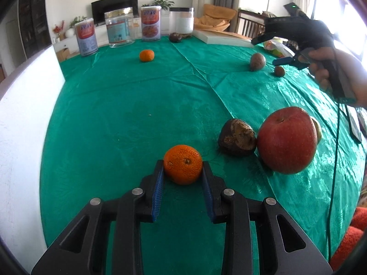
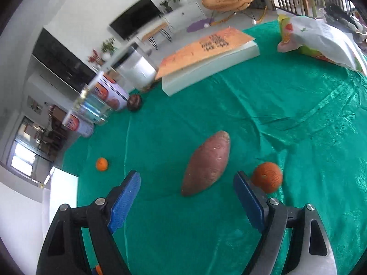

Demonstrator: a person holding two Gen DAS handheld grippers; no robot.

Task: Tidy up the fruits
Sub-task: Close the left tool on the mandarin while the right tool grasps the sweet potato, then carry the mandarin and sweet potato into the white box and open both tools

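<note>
Jaws of the left gripper (image 1: 183,167) clamp a mandarin (image 1: 183,163); the right gripper (image 2: 187,181) gapes over a sweet potato (image 2: 207,162).

Left gripper (image 1: 183,168): black angular linkage arms, round silver pivot screws, ribbed blue pads (image 1: 158,197). Right gripper (image 2: 187,191): same build; black body, small green light at 12 o'clock, dark cable trailing from handle.

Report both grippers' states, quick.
Left gripper: shut on the orange.
Right gripper: open, holding nothing, above the sweet potato.
</note>
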